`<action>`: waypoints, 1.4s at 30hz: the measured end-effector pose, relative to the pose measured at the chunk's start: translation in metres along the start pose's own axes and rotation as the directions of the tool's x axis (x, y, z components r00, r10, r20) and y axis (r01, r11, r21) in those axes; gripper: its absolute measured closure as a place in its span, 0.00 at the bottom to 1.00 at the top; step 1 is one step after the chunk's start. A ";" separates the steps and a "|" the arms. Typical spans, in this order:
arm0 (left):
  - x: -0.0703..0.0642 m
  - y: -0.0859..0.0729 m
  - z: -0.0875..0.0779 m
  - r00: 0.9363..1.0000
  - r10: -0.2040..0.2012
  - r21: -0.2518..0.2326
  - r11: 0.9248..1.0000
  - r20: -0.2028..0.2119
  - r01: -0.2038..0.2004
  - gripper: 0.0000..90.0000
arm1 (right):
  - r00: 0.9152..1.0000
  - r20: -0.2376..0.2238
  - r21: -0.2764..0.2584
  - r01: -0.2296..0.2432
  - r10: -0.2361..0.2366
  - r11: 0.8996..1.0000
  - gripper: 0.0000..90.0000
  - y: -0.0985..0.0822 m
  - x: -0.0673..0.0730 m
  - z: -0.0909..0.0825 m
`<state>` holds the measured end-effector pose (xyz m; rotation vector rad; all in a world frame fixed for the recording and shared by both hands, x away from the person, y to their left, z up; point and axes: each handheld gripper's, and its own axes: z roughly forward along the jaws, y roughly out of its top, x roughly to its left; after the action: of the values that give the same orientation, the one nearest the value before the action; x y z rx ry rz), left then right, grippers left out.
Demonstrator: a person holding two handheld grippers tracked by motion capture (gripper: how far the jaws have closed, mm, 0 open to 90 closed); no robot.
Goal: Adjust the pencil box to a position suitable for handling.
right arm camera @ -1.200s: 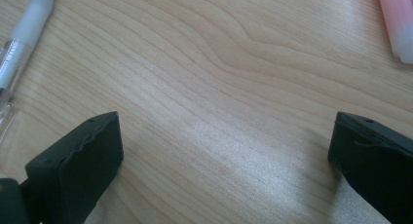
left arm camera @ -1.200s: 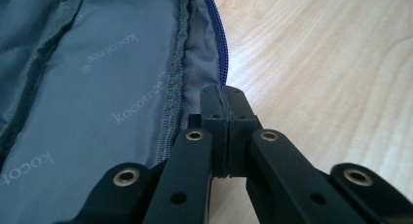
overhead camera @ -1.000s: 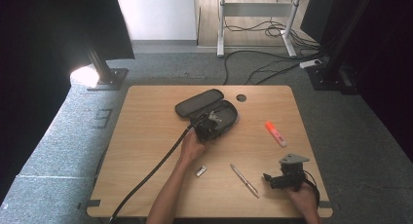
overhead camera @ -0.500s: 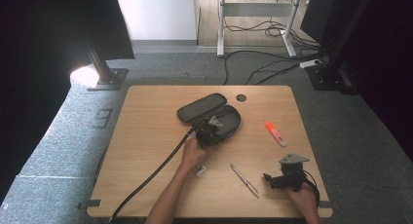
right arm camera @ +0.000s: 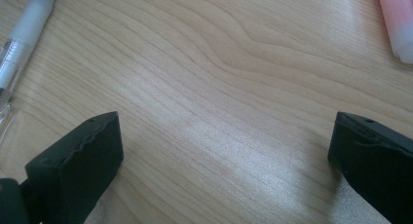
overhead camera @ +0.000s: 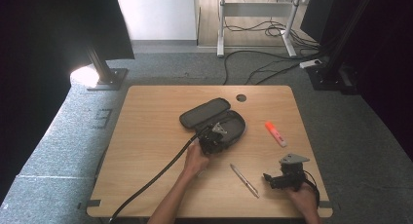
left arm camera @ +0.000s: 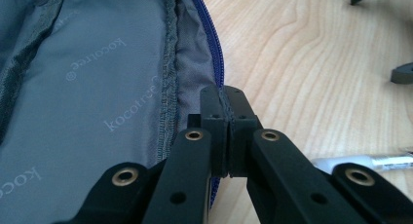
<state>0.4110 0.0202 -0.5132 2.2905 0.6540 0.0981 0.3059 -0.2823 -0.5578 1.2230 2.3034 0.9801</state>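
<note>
- Grey cloth lines the inside of the open pencil case [overhead camera: 214,121], which lies near the middle of the wooden table [overhead camera: 146,136].
- We see its flat lid [overhead camera: 204,112] folded back toward the far side of the table.
- Our left hand-held gripper [overhead camera: 213,139] is at the near edge of the case [left arm camera: 97,87], just beside the blue zipper [left arm camera: 214,63].
- Its jaws are pressed tight together, and they pinch the cloth rim of the case between them.
- Our left hand [overhead camera: 195,160] holds that gripper, and a thick black cable [overhead camera: 156,177] trails from it to the near edge of the table.
- Our right hand-held gripper [overhead camera: 270,177] rests low over the table near the right corner, well apart from the case.
- Its jaws stand wide open with bare wood [right arm camera: 219,112] between them, so it holds nothing.
- We see a clear and white pen [overhead camera: 244,180] lying on the table between the two grippers.
- We see an orange marker [overhead camera: 275,134] lying to the right of the case, not touching it.
</note>
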 end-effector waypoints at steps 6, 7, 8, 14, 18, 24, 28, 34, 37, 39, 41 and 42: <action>-0.011 0.000 -0.002 1.000 0.016 -0.002 1.000 0.010 -0.016 0.98 | 1.000 0.000 0.000 0.000 0.000 1.000 0.00 0.000 0.000 0.000; -0.013 0.000 -0.002 1.000 0.020 0.000 1.000 0.013 -0.020 0.98 | 1.000 0.001 -0.002 0.000 0.000 1.000 0.00 0.000 0.000 0.000; -0.014 0.000 -0.002 1.000 0.020 -0.002 1.000 0.014 -0.020 0.98 | 1.000 0.000 0.000 0.000 0.000 1.000 0.00 0.000 0.000 0.000; -0.024 -0.002 0.000 0.999 0.037 0.004 0.999 0.026 -0.037 0.98 | 1.000 0.001 -0.001 -0.001 0.001 1.000 0.00 0.000 0.000 0.000; -0.030 -0.004 0.002 0.998 0.044 0.011 0.999 0.039 -0.044 0.98 | 1.000 0.002 -0.002 -0.002 0.002 1.000 0.00 0.000 0.000 0.000; -0.040 -0.006 0.004 0.997 0.050 0.012 0.999 0.060 -0.051 0.98 | 1.000 0.002 -0.002 -0.002 0.002 1.000 0.00 0.000 0.000 0.000; -0.047 -0.006 0.003 0.996 0.059 0.007 0.998 0.070 -0.059 0.98 | 1.000 0.000 0.000 0.000 0.000 1.000 0.00 0.000 0.000 0.000; -0.048 -0.005 0.003 0.995 0.049 -0.003 0.999 0.083 -0.049 0.98 | 1.000 0.002 -0.001 -0.002 0.002 1.000 0.00 0.000 0.000 0.000; -0.048 -0.005 0.002 0.994 0.043 -0.012 0.999 0.103 -0.042 0.95 | 1.000 0.002 -0.001 -0.002 0.002 1.000 0.00 0.000 0.000 0.000; -0.049 -0.005 0.001 0.994 0.044 -0.019 0.999 0.100 -0.042 0.92 | 1.000 0.002 -0.001 0.000 0.000 1.000 0.00 0.000 0.000 0.000; -0.049 -0.004 -0.001 0.994 0.045 -0.024 0.999 0.101 -0.043 0.89 | 1.000 0.000 0.000 0.000 0.000 1.000 0.00 0.000 0.000 0.000; -0.049 -0.004 -0.002 0.994 0.044 -0.027 0.999 0.097 -0.042 0.87 | 1.000 0.000 0.000 -0.001 0.001 1.000 0.00 0.000 0.000 0.000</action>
<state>0.3666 0.0002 -0.5081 2.2705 0.5504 0.0140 0.3059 -0.2823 -0.5578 1.2238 2.3030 0.9799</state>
